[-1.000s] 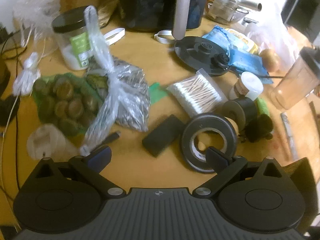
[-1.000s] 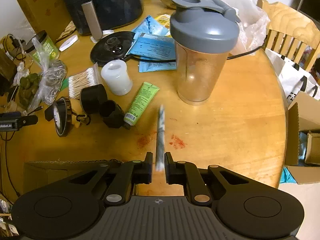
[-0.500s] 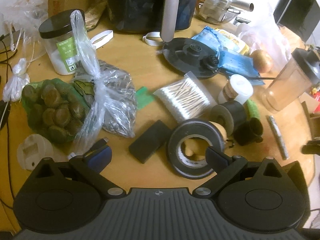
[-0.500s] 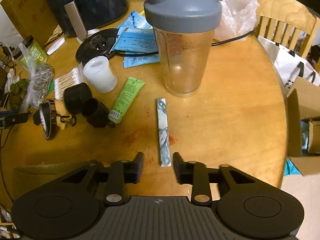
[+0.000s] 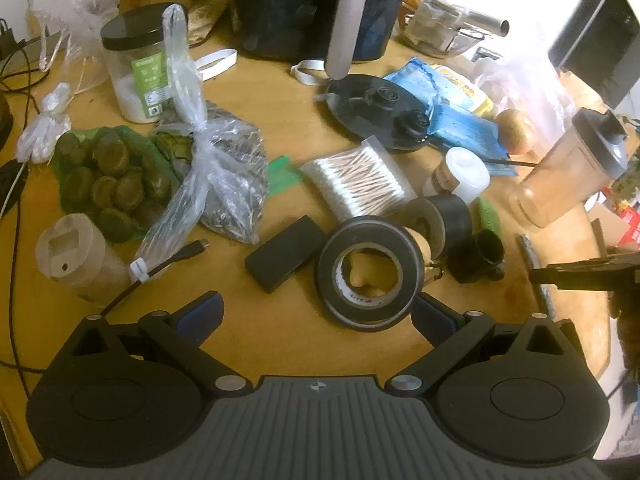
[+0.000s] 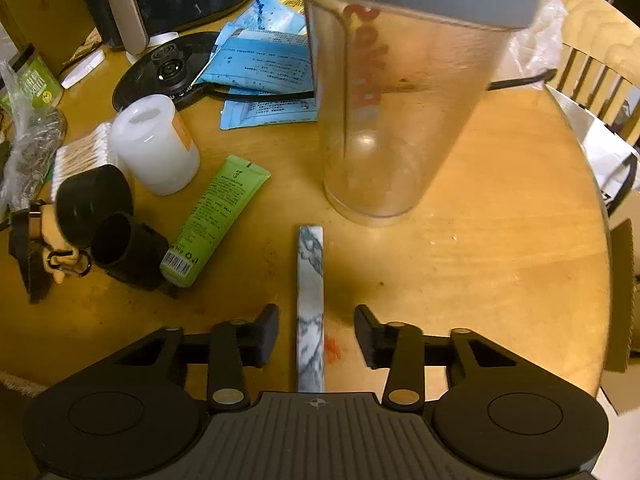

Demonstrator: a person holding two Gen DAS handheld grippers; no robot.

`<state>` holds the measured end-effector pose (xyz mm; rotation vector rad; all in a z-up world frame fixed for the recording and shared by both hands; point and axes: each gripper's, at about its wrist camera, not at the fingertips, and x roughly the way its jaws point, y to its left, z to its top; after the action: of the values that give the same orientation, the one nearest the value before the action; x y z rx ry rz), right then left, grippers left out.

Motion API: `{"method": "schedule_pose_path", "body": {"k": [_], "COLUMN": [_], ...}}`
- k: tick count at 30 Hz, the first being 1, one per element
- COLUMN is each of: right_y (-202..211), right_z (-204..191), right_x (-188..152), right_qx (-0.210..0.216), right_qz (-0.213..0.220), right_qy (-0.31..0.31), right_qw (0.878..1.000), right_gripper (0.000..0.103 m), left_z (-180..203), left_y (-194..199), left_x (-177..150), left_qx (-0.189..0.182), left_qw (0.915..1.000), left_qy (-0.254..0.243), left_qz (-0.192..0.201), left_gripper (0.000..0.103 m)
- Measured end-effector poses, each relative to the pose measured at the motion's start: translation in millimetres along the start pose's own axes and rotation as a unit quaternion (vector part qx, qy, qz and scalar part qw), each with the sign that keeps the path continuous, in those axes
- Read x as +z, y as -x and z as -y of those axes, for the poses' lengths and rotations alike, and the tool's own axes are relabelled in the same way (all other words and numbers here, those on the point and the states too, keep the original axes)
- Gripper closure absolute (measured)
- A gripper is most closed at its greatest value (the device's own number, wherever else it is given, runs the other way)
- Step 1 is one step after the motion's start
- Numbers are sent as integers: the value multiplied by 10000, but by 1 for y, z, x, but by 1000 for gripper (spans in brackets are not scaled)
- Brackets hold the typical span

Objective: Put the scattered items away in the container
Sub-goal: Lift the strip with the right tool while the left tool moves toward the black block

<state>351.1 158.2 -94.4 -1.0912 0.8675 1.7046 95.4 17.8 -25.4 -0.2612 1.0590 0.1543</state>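
Plainly, the tidying is barely begun: every item in view lies loose on the tabletop (image 6: pixel 500 248), and no filled container shows; cardboard boxes sit off its right edge, blurred.

Nearest in the right wrist view, the right tool (image 6: pixel 316 330) stands over a marbled stick (image 6: pixel 310 280) that lies flat between its fingers, neither pad touching it. The jaws are partly apart and closing, so the stick looks like the next pick. Just beyond stands a clear shaker (image 6: pixel 400 100) with a grey lid. To the left lie a green tube (image 6: pixel 216 216), two black caps, a white jar (image 6: pixel 154 148) and blue packets (image 6: pixel 264 80).

In the left wrist view, the left tool (image 5: pixel 316 314) hangs wide open and empty, a tape roll (image 5: pixel 370 276) close before its right finger. Past that lie a black block (image 5: pixel 286 254), a smaller roll, cotton swabs (image 5: pixel 358 182), a tied bag (image 5: pixel 224 176) and a green net of round things (image 5: pixel 106 180). Farther back are a labelled jar, a black disc and an air fryer (image 5: pixel 320 4).

Almost all of it is left to do.
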Motion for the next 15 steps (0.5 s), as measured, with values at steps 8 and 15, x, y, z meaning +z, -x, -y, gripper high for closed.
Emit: {"method": "schedule_pose_path", "body": {"k": [8,15], "right_y": [0,-1], "right_z": [-5,-4], "right_x": [-1,-1], "right_qx": [-27,15], "right_qz": [48,36], "right_qy": [191,155], "right_qw": [9998,9999], "right_gripper": [86,86], "left_z": [-7,-12], "left_y": [-5,-19], "left_x": [-4,-1], "left_qx": [159,397], "left_qw": [9998,9992], "left_qy": [87,-64], "left_qz": [-3,-33], "left_gripper": [0,0]}}
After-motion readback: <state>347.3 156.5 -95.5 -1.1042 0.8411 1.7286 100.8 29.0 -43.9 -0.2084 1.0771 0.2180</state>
